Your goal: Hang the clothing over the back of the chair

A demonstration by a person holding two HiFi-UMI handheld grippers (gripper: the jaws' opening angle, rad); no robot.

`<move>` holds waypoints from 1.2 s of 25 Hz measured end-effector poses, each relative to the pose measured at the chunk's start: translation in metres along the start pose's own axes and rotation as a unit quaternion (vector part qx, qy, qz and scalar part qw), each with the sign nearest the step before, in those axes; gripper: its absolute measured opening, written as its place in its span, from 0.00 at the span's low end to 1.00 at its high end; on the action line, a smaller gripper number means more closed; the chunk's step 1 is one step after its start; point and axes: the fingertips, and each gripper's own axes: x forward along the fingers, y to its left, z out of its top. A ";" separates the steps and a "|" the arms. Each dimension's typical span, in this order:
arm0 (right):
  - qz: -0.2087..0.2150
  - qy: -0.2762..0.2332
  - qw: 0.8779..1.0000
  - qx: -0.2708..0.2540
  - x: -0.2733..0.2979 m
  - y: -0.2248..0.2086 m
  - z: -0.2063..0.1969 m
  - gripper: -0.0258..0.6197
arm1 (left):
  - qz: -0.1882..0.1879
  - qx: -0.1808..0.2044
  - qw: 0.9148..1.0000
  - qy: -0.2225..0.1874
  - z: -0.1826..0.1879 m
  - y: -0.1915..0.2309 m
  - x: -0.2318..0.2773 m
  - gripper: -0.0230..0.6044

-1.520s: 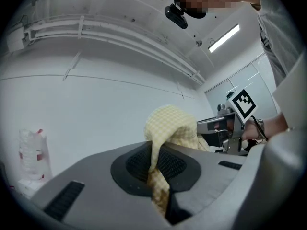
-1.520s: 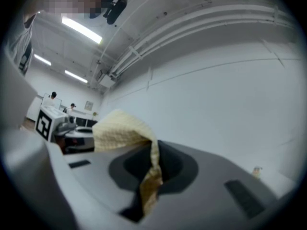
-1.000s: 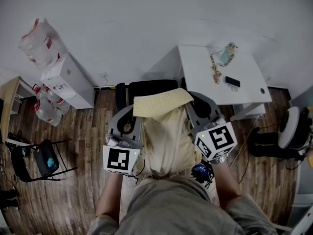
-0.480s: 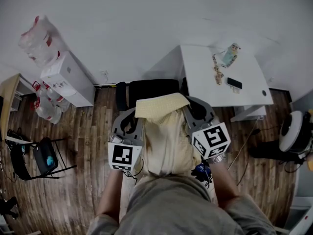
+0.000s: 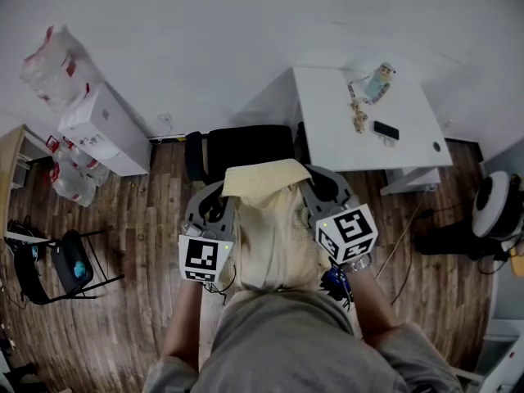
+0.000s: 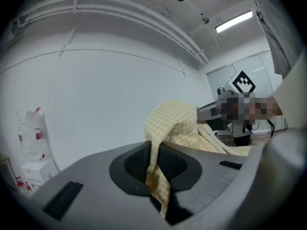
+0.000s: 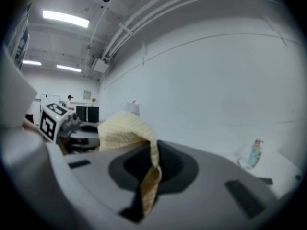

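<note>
Yellow checked garment (image 5: 266, 223) held up over the chair (image 5: 246, 144) back, one corner in each tool: left tool (image 5: 219, 205) pinching it (jaws just easing apart, cloth between them), right tool (image 5: 319, 188) clamped. Draping and release remain.

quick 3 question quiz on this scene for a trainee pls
1. What is the right gripper shut on?
2. True or false: the desk is bare.
3. The chair by the desk is: A black, B white, C red.

Key: 1 the cloth, pinched between its fingers; 2 false, a phone sits on it; 3 A.
</note>
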 end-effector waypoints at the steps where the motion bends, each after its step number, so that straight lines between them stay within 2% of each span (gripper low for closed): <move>1: -0.001 0.004 1.000 0.000 -0.001 -0.001 -0.003 0.11 | -0.002 -0.002 1.000 0.003 -0.003 -0.001 0.000 0.11; 9: -0.006 0.028 1.000 0.007 0.001 -0.002 -0.027 0.11 | -0.012 -0.016 1.000 0.023 -0.021 -0.008 -0.002 0.15; 14: -0.006 0.051 0.999 0.016 0.001 -0.002 -0.050 0.11 | -0.025 -0.022 0.999 0.031 -0.026 -0.014 -0.004 0.21; 22: -0.014 0.079 0.996 0.025 0.000 0.005 -0.074 0.11 | -0.048 -0.032 0.998 0.024 -0.025 -0.020 -0.014 0.23; 30: -0.037 0.059 0.995 0.073 -0.004 -0.008 -0.066 0.11 | -0.074 -0.021 0.997 0.029 -0.027 -0.033 -0.014 0.27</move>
